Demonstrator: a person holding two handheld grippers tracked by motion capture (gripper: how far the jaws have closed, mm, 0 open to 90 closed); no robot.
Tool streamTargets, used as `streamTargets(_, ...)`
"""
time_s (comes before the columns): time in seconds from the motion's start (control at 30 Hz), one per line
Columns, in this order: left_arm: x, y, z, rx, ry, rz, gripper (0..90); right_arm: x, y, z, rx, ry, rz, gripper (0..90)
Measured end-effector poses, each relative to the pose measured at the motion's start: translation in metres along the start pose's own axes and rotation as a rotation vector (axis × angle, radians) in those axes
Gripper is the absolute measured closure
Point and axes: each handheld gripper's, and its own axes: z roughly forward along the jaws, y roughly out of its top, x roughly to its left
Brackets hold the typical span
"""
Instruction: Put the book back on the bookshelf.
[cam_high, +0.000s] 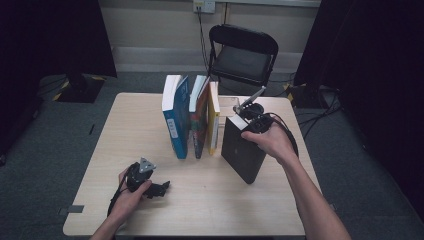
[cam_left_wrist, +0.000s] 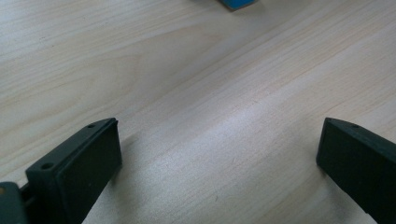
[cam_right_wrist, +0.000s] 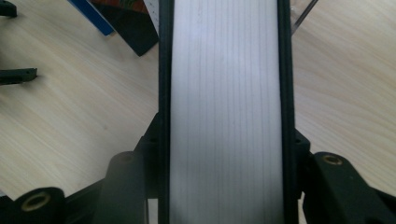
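The right gripper (cam_high: 248, 114) clamped a thick black book (cam_high: 242, 147) from above, upright near the tabletop's (cam_high: 135, 125) right edge, just right of 3 standing books (cam_high: 192, 117). The left gripper (cam_high: 159, 188) rested near the front-left corner, jaws wide, holding nothing.

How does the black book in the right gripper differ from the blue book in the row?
The black book is dark-covered and thicker; the blue book is blue and slimmer. The black book stands apart, clamped by the right gripper; the blue book stands untouched at the row's left end. Both stand upright on the table.
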Motion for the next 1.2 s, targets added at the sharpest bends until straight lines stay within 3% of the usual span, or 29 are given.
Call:
streamTargets(0.2, 0.000, 0.000, 0.000, 0.000, 0.000, 0.000, 0.0, 0.004, -0.002, 0.007, 0.008, -0.030, -0.027, 51.1)
streamTargets(0.6, 0.000, 0.000, 0.000, 0.000, -0.001, -0.001, 0.0, 0.007, 0.004, 0.014, 0.135, -0.048, -0.031, 51.3)
streamTargets(0.8, 0.000, 0.000, 0.000, 0.001, -0.002, 0.000, 0.0, 0.010, 0.004, 0.014, 0.128, -0.053, -0.027, 53.2)
streamTargets(1.2, 0.000, 0.000, 0.000, 0.002, -0.002, 0.002, 0.0, 0.006, 0.009, 0.008, 0.091, -0.064, 0.039, 53.6)
